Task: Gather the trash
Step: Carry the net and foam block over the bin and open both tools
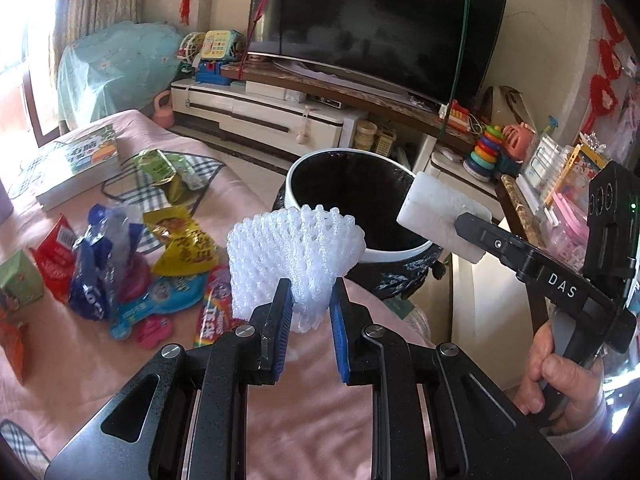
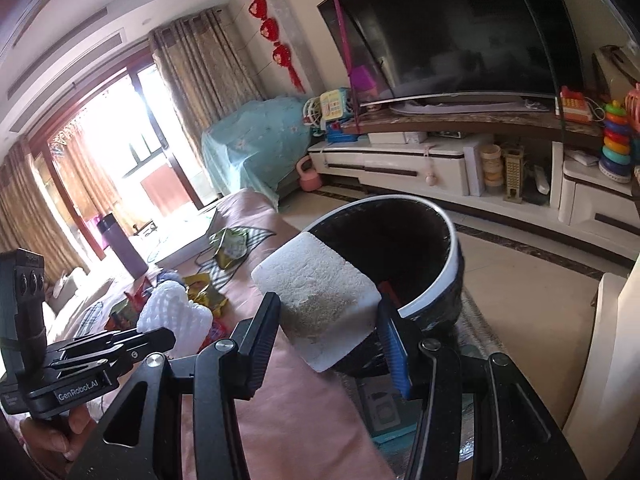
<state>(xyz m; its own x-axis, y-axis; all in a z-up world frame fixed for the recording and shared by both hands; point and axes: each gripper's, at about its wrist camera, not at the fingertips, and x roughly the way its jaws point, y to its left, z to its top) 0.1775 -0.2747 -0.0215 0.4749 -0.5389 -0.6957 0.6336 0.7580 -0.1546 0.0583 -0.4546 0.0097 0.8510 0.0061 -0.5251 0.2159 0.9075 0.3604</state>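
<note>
My left gripper (image 1: 310,304) is shut on a white foam fruit net (image 1: 292,256), held just short of the black-lined, white-rimmed trash bin (image 1: 400,248). My right gripper (image 2: 326,322) is shut on a white foam block (image 2: 316,296), which hangs at the near rim of the trash bin (image 2: 450,272). In the left wrist view the foam block (image 1: 436,216) hovers over the bin's right rim, held by the right gripper (image 1: 460,232). In the right wrist view the foam net (image 2: 176,316) shows at left in the left gripper (image 2: 160,338). Several snack wrappers (image 1: 176,248) lie on the pink-covered table (image 1: 300,432).
A book (image 1: 76,164), a green wrapper (image 1: 160,168) and a checked cloth lie farther back on the table. Behind the bin stand a TV cabinet (image 1: 264,116) with a large television (image 1: 376,28) and toys (image 1: 486,148). A purple cup (image 2: 120,244) stands near the window.
</note>
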